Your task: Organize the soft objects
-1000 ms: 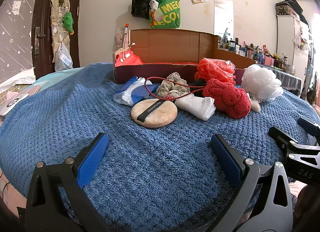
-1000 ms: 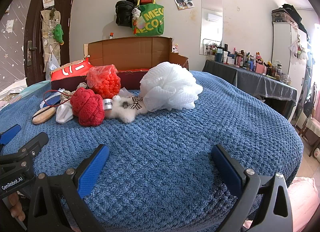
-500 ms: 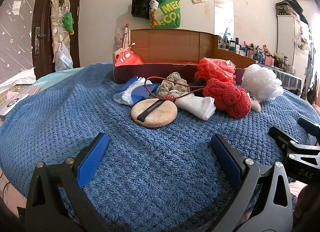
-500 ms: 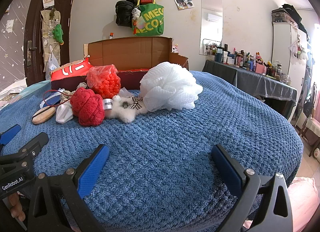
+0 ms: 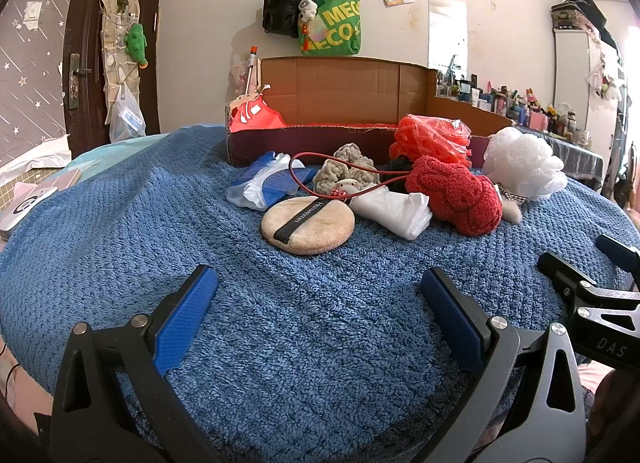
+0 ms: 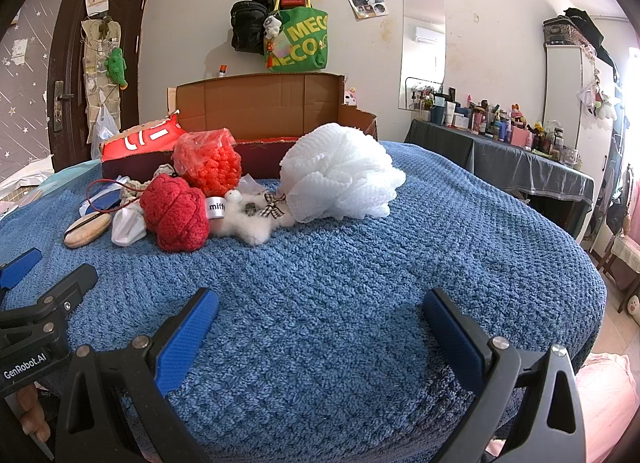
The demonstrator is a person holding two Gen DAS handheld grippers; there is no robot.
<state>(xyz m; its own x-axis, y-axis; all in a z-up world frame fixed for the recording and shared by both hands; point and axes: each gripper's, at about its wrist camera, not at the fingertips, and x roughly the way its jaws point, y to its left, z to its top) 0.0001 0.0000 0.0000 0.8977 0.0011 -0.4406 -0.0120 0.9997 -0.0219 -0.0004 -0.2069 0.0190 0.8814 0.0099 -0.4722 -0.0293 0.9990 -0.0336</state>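
A heap of soft things lies on the blue blanket (image 5: 160,223) in front of a cardboard box (image 5: 340,103): a beige powder puff (image 5: 308,225), a red knitted ball (image 5: 456,193), an orange mesh bundle (image 5: 430,137), a white bath pouf (image 5: 520,163), a white cloth (image 5: 392,207), a grey scrunchie (image 5: 348,167) and a blue-white bag (image 5: 268,183). My left gripper (image 5: 318,315) hovers open, well short of the puff. My right gripper (image 6: 320,335) is open too, near the blanket's front edge, with the white pouf (image 6: 340,175), a fluffy white toy (image 6: 248,219) and the red ball (image 6: 176,215) ahead.
A dark table (image 6: 520,159) crowded with bottles stands at the right. A dark door (image 5: 104,55) with hanging items is at the left, and bags (image 5: 328,23) hang on the wall behind the box. The blanket drops off at the right edge.
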